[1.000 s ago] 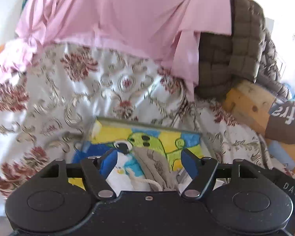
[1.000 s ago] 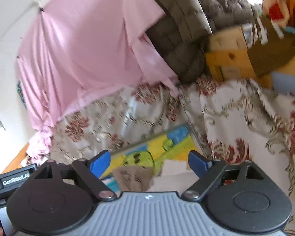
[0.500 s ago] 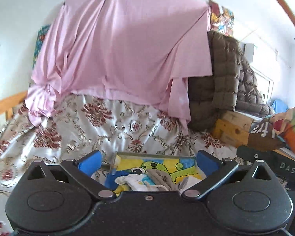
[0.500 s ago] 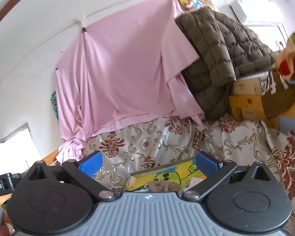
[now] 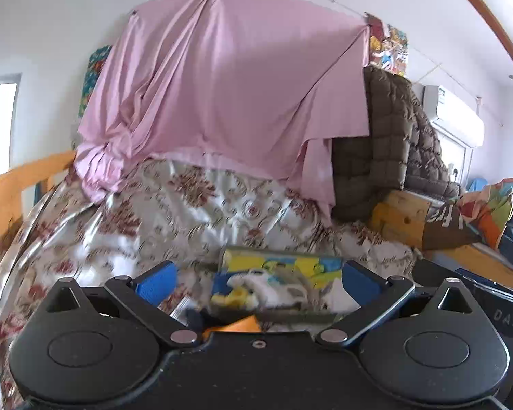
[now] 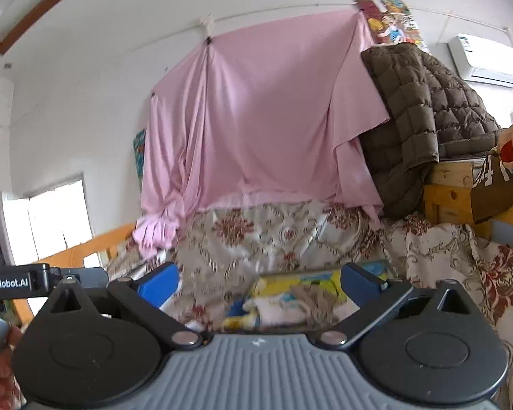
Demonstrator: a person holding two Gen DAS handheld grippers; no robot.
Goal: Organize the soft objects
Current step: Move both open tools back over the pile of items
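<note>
Blue-padded left tool (image 5: 256, 278) and right tool (image 6: 258, 280) both spread wide, nothing between the pads; jaws just opened further over the last second. Pulled back from the yellow-and-blue cartoon box (image 5: 280, 263) since a second ago, so now seen smaller and farther off on the floral bed cover (image 5: 195, 212). Inside the box: white cloth (image 5: 266, 290) and a brownish soft piece (image 6: 311, 299), blurred. Behind, pink sheet (image 5: 229, 95).
</note>
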